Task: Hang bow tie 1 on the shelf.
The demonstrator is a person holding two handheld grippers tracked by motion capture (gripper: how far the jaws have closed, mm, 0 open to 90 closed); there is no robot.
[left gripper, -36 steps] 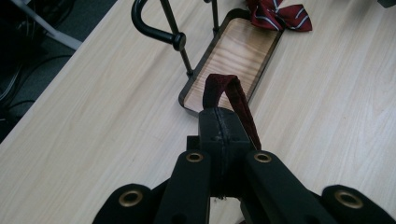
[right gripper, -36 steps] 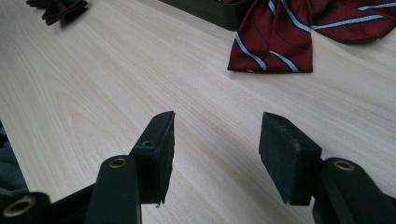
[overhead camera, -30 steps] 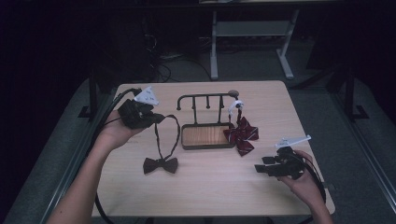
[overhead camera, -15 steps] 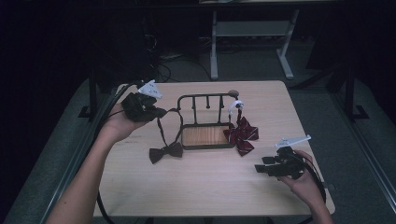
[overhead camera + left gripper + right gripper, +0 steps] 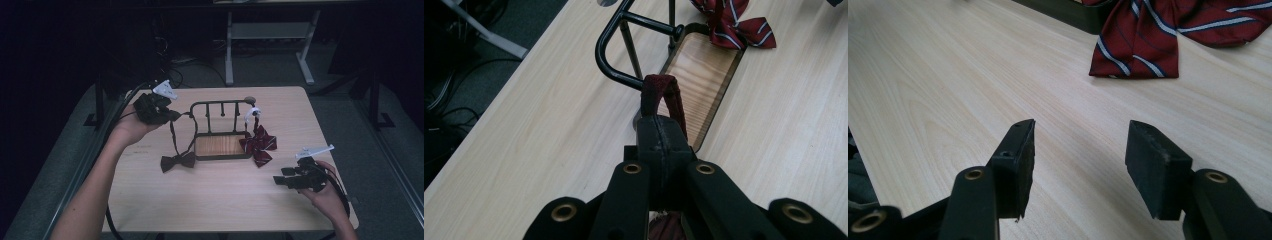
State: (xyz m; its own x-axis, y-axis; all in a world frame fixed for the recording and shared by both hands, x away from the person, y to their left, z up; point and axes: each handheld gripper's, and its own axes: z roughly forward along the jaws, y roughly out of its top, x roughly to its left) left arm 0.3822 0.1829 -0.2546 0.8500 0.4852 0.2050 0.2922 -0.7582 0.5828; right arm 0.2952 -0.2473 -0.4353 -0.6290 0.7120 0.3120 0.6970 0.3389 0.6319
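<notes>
At rack's left end (image 5: 192,107), left gripper (image 5: 170,116) clamped on dark bow tie's strap (image 5: 663,92); bow (image 5: 177,161) dangling near table. Risk: loop misses rail, slips. Right gripper (image 5: 276,180) wide, idle.

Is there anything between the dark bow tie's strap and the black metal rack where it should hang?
Nothing visible: the left gripper holds the strap beside the rack's near rail.

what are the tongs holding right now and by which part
The left tongs pinch the dark maroon bow tie by its neck strap, the bow dangling low. The right tongs stand open, holding nothing.
</notes>
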